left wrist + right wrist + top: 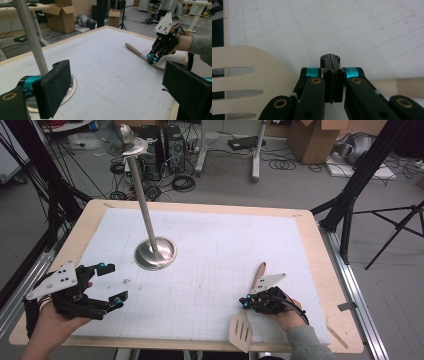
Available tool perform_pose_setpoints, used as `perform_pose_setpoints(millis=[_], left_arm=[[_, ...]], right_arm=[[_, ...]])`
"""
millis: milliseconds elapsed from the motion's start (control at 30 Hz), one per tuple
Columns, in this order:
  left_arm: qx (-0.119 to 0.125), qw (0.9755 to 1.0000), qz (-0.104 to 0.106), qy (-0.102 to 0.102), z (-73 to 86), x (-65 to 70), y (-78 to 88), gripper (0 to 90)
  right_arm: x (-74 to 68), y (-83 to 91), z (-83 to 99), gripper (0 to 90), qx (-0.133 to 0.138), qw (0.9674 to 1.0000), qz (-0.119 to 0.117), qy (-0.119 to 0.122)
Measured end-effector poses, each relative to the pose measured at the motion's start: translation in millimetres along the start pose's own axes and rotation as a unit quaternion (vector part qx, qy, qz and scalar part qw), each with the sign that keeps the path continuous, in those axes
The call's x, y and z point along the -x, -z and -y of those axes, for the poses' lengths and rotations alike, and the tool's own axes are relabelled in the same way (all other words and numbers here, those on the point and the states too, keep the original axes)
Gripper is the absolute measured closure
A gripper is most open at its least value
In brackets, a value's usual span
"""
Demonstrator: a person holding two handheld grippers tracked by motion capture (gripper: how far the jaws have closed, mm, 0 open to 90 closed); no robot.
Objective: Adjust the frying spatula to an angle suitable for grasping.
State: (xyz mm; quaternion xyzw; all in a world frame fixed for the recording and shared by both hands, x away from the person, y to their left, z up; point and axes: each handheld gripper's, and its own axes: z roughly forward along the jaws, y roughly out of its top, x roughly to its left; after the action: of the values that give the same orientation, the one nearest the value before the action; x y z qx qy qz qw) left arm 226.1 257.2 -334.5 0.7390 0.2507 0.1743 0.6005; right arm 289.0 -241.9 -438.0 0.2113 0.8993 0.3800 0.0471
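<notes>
1. High view: the right gripper sits on the neck of the wooden spatula near the table's front edge; I think the grip must stay firm and the lift level. The left gripper waits wide open, empty.
2. Left gripper view: the spatula handle lies flat on the white mat.
3. Right gripper view: the jaws look fully closed over the pale, slotted spatula blade; whether they really pinch it I cannot tell.

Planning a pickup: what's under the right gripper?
The spatula lies under the right gripper, its handle crossing beneath the shut jaws. Whether they touch it is hidden.
</notes>
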Motion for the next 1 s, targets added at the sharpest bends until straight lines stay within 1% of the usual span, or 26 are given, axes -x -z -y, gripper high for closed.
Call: perform_pose_setpoints(millis=[67, 200, 333, 367, 433, 467, 500, 567, 600, 633, 733, 800, 900, 967, 1000], left_arm=[[0.0, 1.0, 0.003, 0.001, -0.1, -0.1, -1.1, 9.1], [0.0, 1.0, 0.005, 0.0, -0.5, -0.2, -1.2, 9.1], [0.002, 1.0, 0.006, -0.001, -1.1, -0.4, -0.4, 9.1], [0.002, 1.0, 0.006, -0.001, -1.1, -0.5, -0.5, 9.1], [0.002, 1.0, 0.007, -0.001, -0.9, -0.6, -1.1, 9.1], [0.001, 1.0, 0.009, -0.002, -0.9, -0.8, -1.5, 9.1], [0.002, 0.9999, 0.01, -0.001, -0.9, -0.5, -2.1, 9.1], [0.001, 0.9999, 0.015, -0.003, -1.1, -0.4, -2.5, 9.1], [0.002, 0.9998, 0.017, -0.003, -1.1, -0.1, -2.8, 9.1], [0.002, 0.9998, 0.018, -0.004, -1.2, 0.0, -2.9, 9.1], [0.005, 0.9997, 0.022, -0.003, -1.2, 0.5, -2.7, 9.2], [0.005, 0.9997, 0.023, -0.005, -1.3, 0.8, -2.9, 9.1], [0.005, 0.9997, 0.024, -0.004, -1.1, 1.6, -3.5, 9.1], [0.005, 0.9996, 0.026, -0.005, -0.9, 1.6, -3.8, 9.1], [0.004, 0.9996, 0.026, -0.005, -0.8, 1.6, -3.9, 9.1]], right_arm=[[-0.6, 1.3, 0.7, 90.0, -0.003, 1.0, 0.0, 0.0], [-1.3, 5.0, 5.3, 90.0, 0.0, 1.0, -0.008, 0.0], [-1.6, 8.0, 8.4, 90.0, 0.001, 0.9999, -0.011, 0.003], [-1.5, 7.8, 8.7, 90.0, 0.002, 0.9999, -0.013, -0.002], [0.7, 8.3, 8.4, 90.0, 0.003, 0.9998, -0.021, -0.005], [2.0, 8.8, 8.8, 90.0, 0.007, 0.9996, -0.027, -0.004], [3.9, 10.9, 9.5, 90.0, 0.018, 0.9994, -0.029, -0.004], [9.7, 19.1, 10.7, 90.0, 0.046, 0.9983, -0.032, -0.017], [13.5, 23.9, 11.7, 90.0, 0.058, 0.9976, -0.03, -0.023], [18.7, 29.6, 13.9, 90.0, 0.069, 0.9969, -0.022, -0.029], [29.2, 41.0, 21.7, 90.0, 0.083, 0.9954, -0.005, -0.047], [36.2, 46.4, 28.5, 90.0, 0.084, 0.9948, 0.013, -0.057], [46.1, 51.6, 38.6, 90.0, 0.082, 0.9929, 0.034, -0.08], [51.1, 52.4, 43.2, 90.0, 0.079, 0.9916, 0.045, -0.093], [52.8, 52.5, 44.6, 90.0, 0.077, 0.9913, 0.046, -0.096]])
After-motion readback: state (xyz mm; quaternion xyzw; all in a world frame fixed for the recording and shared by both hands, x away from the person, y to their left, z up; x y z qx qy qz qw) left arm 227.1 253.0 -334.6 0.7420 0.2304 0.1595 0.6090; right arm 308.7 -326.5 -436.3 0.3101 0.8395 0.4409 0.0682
